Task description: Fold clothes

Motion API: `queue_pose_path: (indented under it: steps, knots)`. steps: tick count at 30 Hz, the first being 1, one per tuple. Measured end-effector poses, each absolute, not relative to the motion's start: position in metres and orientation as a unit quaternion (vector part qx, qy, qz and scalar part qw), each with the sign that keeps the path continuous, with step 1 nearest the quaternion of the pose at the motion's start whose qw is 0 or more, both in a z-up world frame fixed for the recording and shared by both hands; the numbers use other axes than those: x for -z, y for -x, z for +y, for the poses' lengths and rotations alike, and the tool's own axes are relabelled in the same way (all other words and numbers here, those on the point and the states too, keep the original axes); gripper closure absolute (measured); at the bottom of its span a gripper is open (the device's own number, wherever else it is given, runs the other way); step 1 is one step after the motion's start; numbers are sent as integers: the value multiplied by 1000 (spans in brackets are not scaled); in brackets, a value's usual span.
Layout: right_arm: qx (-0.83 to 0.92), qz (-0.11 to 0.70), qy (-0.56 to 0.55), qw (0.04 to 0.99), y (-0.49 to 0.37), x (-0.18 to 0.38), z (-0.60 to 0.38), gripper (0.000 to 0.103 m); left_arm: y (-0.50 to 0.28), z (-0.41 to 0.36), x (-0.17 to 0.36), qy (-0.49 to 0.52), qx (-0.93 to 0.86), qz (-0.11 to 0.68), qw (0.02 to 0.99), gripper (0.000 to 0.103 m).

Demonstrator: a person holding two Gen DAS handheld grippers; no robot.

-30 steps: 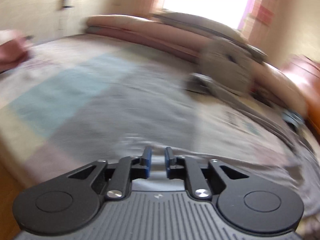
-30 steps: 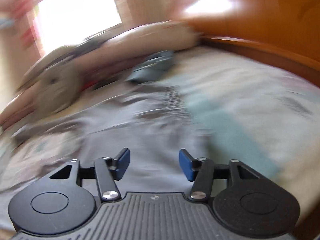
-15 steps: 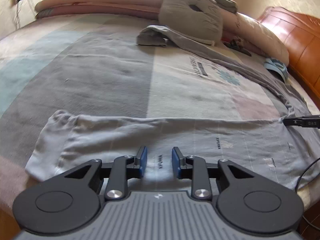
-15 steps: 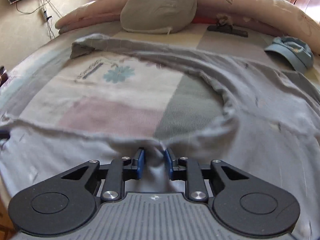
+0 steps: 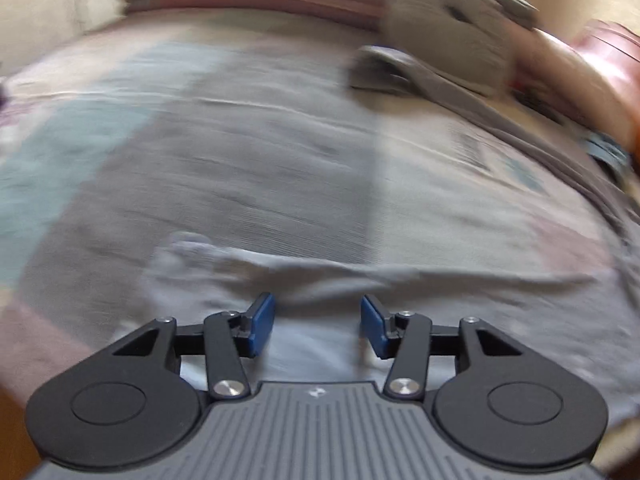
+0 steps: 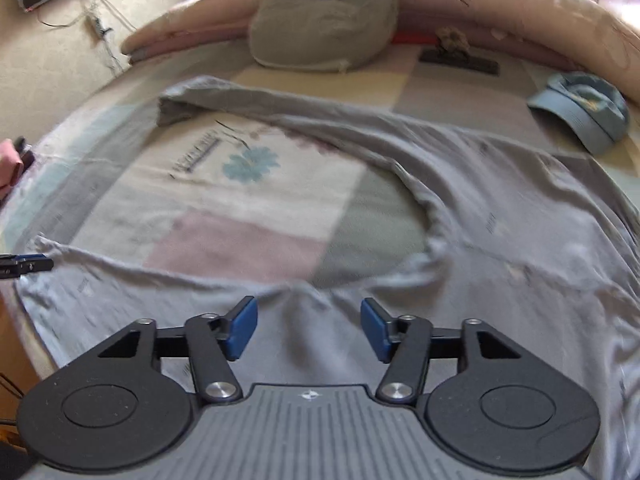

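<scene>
A pale grey long-sleeved garment (image 6: 500,208) lies spread on the bed. One sleeve (image 6: 240,100) runs toward the far pillows, the other sleeve (image 5: 360,280) lies along the near edge. My left gripper (image 5: 318,326) hovers over that near sleeve, its jaws opening, blue pads apart and off the cloth. My right gripper (image 6: 308,328) hangs over the cloth near the underarm, jaws opening, nothing pinched between them. The left gripper's fingertip (image 6: 28,265) shows at the left edge of the right wrist view. The left wrist view is blurred.
The bed has a patchwork sheet (image 6: 240,208) of pink, grey and cream squares. A grey round cushion (image 6: 324,16) and pink bolsters (image 6: 560,20) sit at the far side. A blue cap (image 6: 584,108) lies far right, and a dark flat object (image 6: 460,60) lies beside the cushion.
Both grippers have opened: the right one let go of the pinched fold of grey cloth, the left one's pads spread wider. The left view has shifted and blurred.
</scene>
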State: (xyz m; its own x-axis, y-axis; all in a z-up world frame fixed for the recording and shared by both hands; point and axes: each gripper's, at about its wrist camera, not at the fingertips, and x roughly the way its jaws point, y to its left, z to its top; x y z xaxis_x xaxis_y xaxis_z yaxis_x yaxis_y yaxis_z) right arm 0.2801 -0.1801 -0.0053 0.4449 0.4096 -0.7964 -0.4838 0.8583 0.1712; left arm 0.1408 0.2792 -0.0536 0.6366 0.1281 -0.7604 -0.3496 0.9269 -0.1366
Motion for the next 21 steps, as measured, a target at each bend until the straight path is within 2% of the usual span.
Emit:
queue_pose_path:
  steps: [3, 5, 9, 12, 13, 17, 21]
  knots:
    - [-230, 477, 48, 847, -279, 16, -192, 37, -138, 304, 47, 215, -149, 385, 885, 56]
    - [-210, 484, 49, 848, -277, 20, -199, 36, -141, 301, 38, 194, -163, 384, 888, 57]
    - [-182, 491, 34, 851, -269, 24, -214, 33, -143, 280, 36, 148, -100, 391, 903, 40]
    - [-156, 484, 19, 861, -261, 25, -228, 33, -140, 271, 51, 121, -113, 409, 897, 42]
    - [-147, 479, 14, 865, -258, 24, -233, 33, -138, 268, 54, 114, -123, 409, 897, 40]
    - [-105, 467, -1, 878, -250, 24, -266, 30, -147, 247, 37, 99, -135, 423, 891, 41]
    - [-71, 457, -30, 886, -250, 29, -306, 29, -162, 211, 31, 98, -77, 414, 902, 36]
